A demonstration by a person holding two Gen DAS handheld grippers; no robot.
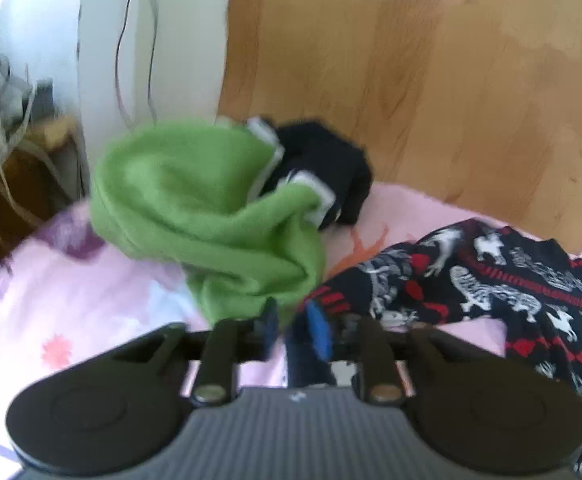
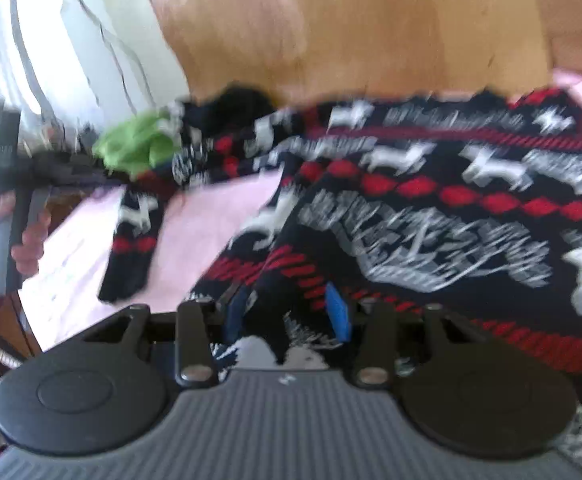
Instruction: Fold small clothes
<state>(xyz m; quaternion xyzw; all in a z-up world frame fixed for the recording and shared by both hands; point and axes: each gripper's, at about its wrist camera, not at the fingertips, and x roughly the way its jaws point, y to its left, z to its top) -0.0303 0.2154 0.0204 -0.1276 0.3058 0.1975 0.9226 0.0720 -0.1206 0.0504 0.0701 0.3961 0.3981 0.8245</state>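
My left gripper is shut on a corner of a green garment with white trim, which hangs bunched above the pink floral sheet. A black piece lies behind it. My right gripper has its blue pads around a fold of the dark patterned sweater with white animals and red diamonds; the fabric sits between the jaws. The sweater also shows in the left wrist view. The green garment and the left gripper's handle show at the left of the right wrist view.
A wooden board stands behind the bed. A white wall with hanging cables and a cluttered shelf are at the left. The person's hand holds the left gripper. The right wrist view is motion-blurred.
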